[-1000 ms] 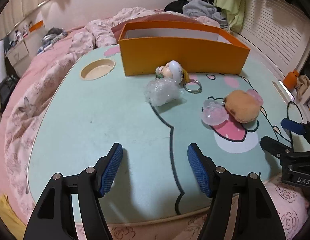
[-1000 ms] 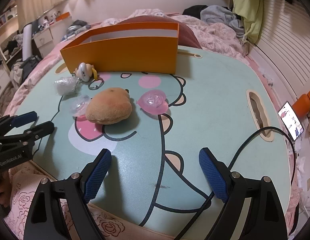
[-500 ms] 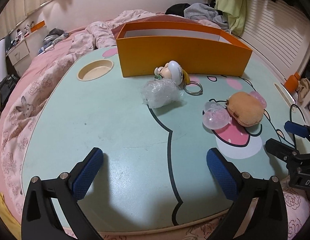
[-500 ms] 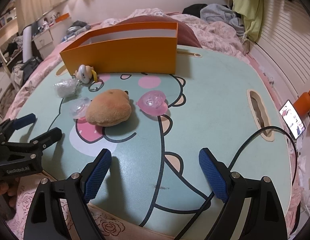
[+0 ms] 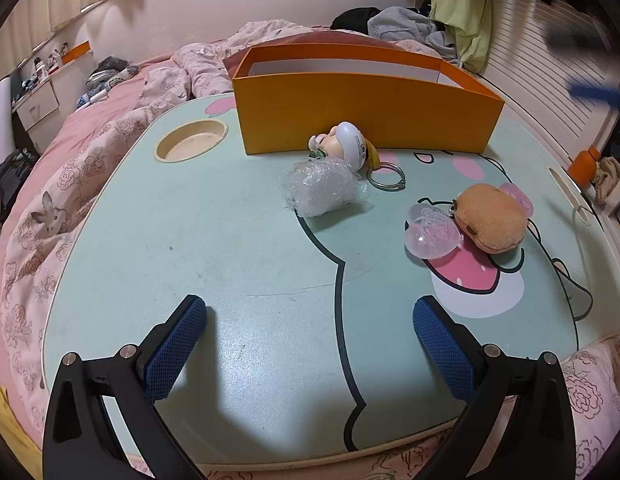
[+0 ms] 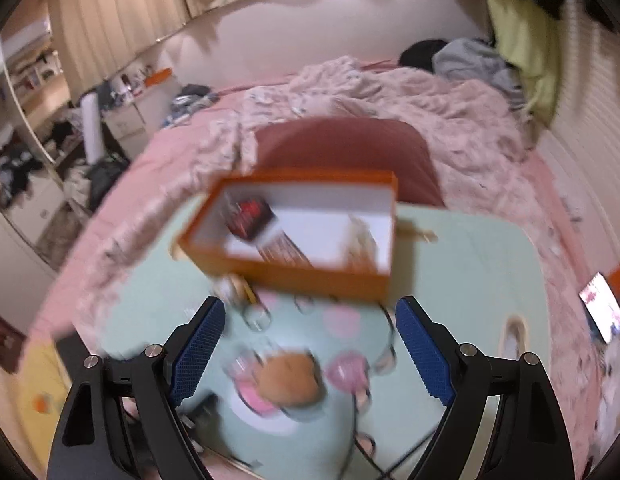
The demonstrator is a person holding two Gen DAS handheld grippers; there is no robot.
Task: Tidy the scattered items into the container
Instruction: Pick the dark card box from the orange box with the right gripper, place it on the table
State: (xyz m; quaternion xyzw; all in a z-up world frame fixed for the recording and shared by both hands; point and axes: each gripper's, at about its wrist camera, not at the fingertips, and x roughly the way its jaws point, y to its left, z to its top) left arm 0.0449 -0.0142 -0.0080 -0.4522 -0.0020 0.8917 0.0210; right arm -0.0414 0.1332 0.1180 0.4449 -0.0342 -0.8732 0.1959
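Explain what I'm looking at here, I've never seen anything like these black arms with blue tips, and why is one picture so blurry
There is no robot. A person holds a hand-held gripper in each hand, and each one carries a wide-angle camera that looks forward along its two blue-padded fingers.

The sharp picture comes from the left hand-held gripper. It is open, holds nothing and hovers over a mint-green cartoon lap table set on a bed.

On the table lie a crumpled clear plastic wrap, a small figure keychain, a tan plush toy and pink translucent heart-shaped pieces. Behind them stands an orange box, the container for tidying.

The blurry picture is from the right hand-held gripper, also open and empty. It looks down from higher up into the box, and the blur suggests fast motion.
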